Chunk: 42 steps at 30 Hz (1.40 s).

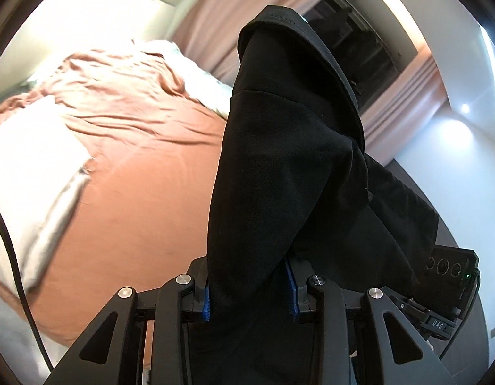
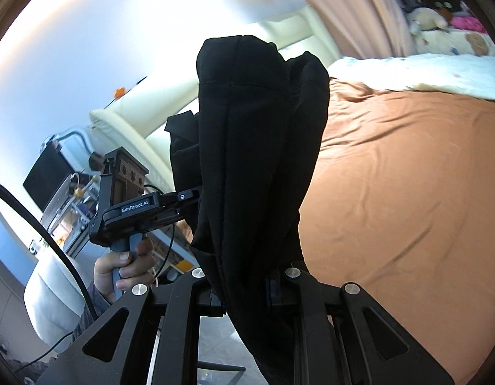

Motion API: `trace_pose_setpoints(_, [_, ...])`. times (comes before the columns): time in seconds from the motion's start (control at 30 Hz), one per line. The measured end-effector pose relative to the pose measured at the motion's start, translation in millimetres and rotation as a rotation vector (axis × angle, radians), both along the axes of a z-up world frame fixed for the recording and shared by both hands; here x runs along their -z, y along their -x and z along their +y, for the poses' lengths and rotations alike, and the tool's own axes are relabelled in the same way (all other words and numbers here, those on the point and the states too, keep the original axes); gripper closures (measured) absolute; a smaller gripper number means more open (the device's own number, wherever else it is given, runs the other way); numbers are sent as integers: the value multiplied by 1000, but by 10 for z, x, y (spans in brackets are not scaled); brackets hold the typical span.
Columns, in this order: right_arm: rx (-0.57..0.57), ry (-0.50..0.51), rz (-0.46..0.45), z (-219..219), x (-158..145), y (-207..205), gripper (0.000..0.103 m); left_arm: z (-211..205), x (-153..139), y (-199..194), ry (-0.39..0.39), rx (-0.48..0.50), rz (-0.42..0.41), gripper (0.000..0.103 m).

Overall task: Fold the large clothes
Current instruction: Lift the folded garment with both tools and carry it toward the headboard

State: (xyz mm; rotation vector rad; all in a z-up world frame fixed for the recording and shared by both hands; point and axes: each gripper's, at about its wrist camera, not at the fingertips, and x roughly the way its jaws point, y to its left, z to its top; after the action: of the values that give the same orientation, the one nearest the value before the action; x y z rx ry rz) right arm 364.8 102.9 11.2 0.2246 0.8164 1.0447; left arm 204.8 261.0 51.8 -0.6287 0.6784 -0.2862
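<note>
Holding black garment [image 1: 289, 166] up, centre frame, long axis vertical, above bed [image 1: 135, 176]; left gripper [image 1: 249, 292] fingers half-closed around it, right gripper [image 2: 247, 292] nearly shut, pinching it.

The garment [image 1: 279, 166] clamped in the left gripper [image 1: 249, 292] is plain black, no pattern, against blue finger pads [image 1: 206, 301]. Past it to the left, the bedsheet [image 1: 145, 173] is solid rust-orange with a white pillow [image 1: 29, 160] on it. The curtain [image 1: 222, 16] ahead is dusty pink, and the right gripper [image 2: 244, 288] is black too.
</note>
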Motion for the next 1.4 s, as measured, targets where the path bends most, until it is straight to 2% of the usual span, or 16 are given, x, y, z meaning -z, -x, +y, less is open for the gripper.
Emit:
trace_pose_setpoints(0.3, [-95, 4, -38, 685, 25, -73, 91, 1031, -190, 429, -22, -97, -41, 70])
trace_pose_setpoints(0.4, [-121, 18, -56, 1028, 20, -75, 91, 1309, -238, 461, -57, -122, -41, 71])
trace_pose_setpoints(0.5, [-146, 14, -57, 1413, 39, -160, 91, 1766, -284, 637, -79, -163, -39, 71])
trace_pose_setpoints(0.7, [-193, -25, -36, 1912, 183, -265, 91, 2303, -405, 674, -147, -238, -31, 71])
trace_pose_setpoints(0.9, [-243, -61, -5, 2328, 371, -367, 91, 2592, -517, 586, -217, -296, -8, 71])
trace_pose_setpoints(0.97, [-255, -76, 13, 2471, 460, -392, 91, 2575, -497, 442, -241, -310, 12, 71])
trace_pose_setpoints(1.07, [-271, -91, 51, 2606, 610, -497, 90, 2771, -472, 489, -275, -330, 41, 71])
trace_pose_setpoints(1.1, [-276, -95, 68, 2660, 678, -540, 90, 2817, -449, 454, -290, -340, 52, 72])
trace_pose_setpoints(1.13, [-279, -98, 80, 2688, 736, -567, 90, 2633, -420, 459, -299, -349, 58, 72])
trace_pose_setpoints(1.17, [-282, -101, 93, 2723, 794, -603, 90, 2617, -384, 421, -308, -359, 68, 72])
trace_pose_setpoints(1.33, [-272, -112, 148, 2852, 1136, -917, 90, 2884, -201, 137, -325, -382, 119, 72])
trace_pose_setpoints(1.4, [-260, -120, 176, 2850, 1317, -1114, 90, 3018, -31, -85, -323, -382, 141, 72])
